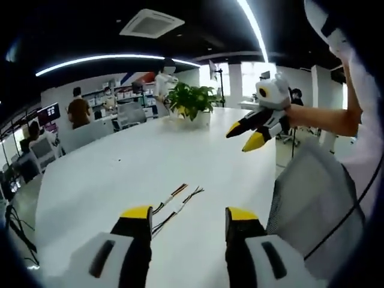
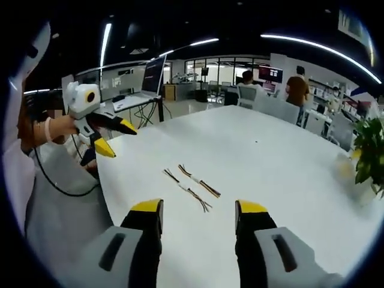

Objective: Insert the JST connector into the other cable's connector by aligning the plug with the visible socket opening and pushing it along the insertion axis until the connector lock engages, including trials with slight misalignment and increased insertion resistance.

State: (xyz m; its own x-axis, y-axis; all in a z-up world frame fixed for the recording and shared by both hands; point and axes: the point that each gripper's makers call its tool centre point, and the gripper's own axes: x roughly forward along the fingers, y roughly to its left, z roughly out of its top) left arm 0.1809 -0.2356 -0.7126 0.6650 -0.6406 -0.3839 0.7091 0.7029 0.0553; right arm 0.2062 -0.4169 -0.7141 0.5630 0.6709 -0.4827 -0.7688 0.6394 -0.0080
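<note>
An open-plan office with strip ceiling lights surrounds a long white table (image 1: 120,174), where a green potted plant (image 1: 191,101) stands at the upper centre of the left gripper view and people sit or stand at desks along the far left.

Two thin multicoloured wire cables with small white connectors lie flat on the tabletop, side by side but apart. In the left gripper view the first cable (image 1: 171,198) and the second cable (image 1: 180,207) sit low in the frame, just above the gap between the jaws, their long axes running from lower left to upper right. In the right gripper view the same pair (image 2: 198,180) (image 2: 188,191) lies at centre, slanting from upper left to lower right.

The left gripper (image 1: 188,215), black with yellow tips, is held above the table with its jaws spread wide and nothing between them; it also appears at the upper left of the right gripper view (image 2: 115,137), gripped by a hand. The right gripper (image 2: 198,209) likewise hovers with jaws parted and empty, and shows at the upper right of the left gripper view (image 1: 245,137).
</note>
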